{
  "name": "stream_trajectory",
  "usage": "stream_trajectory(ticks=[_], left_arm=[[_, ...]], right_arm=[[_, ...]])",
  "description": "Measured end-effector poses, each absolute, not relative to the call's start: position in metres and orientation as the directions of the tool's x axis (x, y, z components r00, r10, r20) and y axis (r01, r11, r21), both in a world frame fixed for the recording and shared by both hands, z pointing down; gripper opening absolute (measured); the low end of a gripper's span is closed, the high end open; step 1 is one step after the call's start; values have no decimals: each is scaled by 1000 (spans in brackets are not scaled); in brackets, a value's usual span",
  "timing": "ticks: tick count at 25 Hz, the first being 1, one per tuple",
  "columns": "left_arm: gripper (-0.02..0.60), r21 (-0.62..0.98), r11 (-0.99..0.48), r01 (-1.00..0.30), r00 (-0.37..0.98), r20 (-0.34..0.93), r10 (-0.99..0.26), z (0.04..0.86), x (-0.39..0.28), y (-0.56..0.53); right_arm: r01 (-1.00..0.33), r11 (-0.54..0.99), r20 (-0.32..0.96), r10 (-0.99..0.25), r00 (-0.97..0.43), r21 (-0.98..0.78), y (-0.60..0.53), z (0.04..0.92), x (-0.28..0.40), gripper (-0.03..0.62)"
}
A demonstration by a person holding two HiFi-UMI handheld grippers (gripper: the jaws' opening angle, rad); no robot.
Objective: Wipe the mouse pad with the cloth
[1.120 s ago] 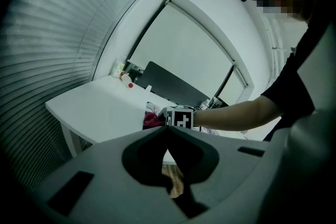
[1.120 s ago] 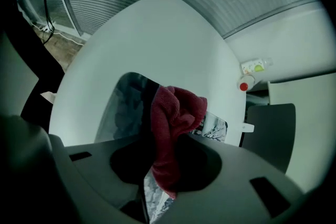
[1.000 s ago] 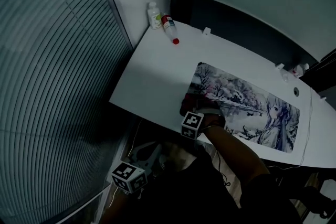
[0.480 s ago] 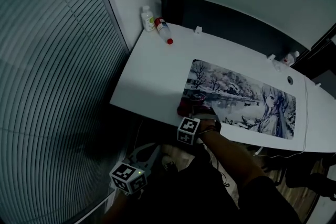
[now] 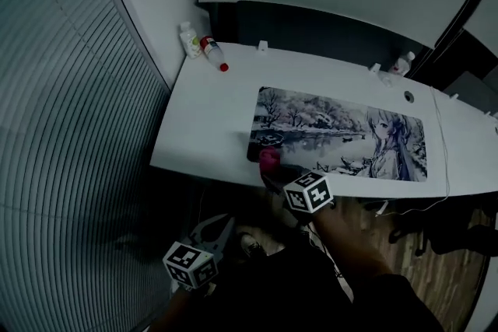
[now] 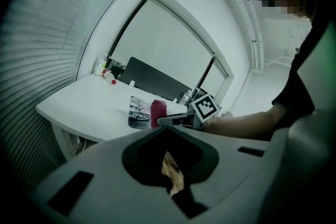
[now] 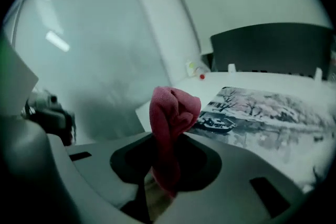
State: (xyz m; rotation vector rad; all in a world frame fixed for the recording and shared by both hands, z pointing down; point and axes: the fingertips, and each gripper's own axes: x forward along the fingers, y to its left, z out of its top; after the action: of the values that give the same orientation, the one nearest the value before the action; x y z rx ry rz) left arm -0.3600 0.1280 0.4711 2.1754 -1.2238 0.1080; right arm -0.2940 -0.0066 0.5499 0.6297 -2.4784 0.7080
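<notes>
I judge the wiping early or mid-course: the mouse pad [image 5: 342,132] shows no trace of what is cleaned, and most of it lies beyond the cloth [image 5: 269,159]. My right gripper [image 5: 274,171] has its fingers clamped on the bunched red cloth at the pad's near left corner, on the table [image 5: 210,113]. I cannot tell whether cloth and pad touch. My left gripper [image 5: 216,232] hangs below the table, fingers closed on nothing.

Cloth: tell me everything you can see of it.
The cloth is a small pinkish-red rag, soft and woven-looking, bunched into a folded wad. The right tool has its jaws shut on its lower end, so the wad stands up past the tips. It sits at the near left corner of the mouse pad; contact with the pad can't be told.
</notes>
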Motion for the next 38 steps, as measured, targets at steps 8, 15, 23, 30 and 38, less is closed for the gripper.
stream_trajectory(ticks=[8, 15, 23, 30, 38], left_arm=[[6, 478, -513, -713, 686, 325, -652, 453, -264, 97], [6, 507, -620, -599, 798, 307, -519, 452, -140, 92], [6, 561, -655, -506, 861, 289, -418, 447, -38, 113], [6, 549, -660, -513, 857, 294, -422, 445, -2, 127], [6, 525, -669, -527, 850, 314, -423, 447, 27, 151]], right_arm=[[-672, 542, 282, -633, -721, -505, 3, 458, -150, 112], [-763, 434, 322, -722, -613, -480, 47, 452, -27, 112], [-784, 351, 325, -766, -555, -511, 98, 449, 59, 111], [-763, 382, 283, -766, -577, -521, 124, 440, 89, 111], [-739, 418, 267, -745, -612, -528, 144, 441, 111, 110]])
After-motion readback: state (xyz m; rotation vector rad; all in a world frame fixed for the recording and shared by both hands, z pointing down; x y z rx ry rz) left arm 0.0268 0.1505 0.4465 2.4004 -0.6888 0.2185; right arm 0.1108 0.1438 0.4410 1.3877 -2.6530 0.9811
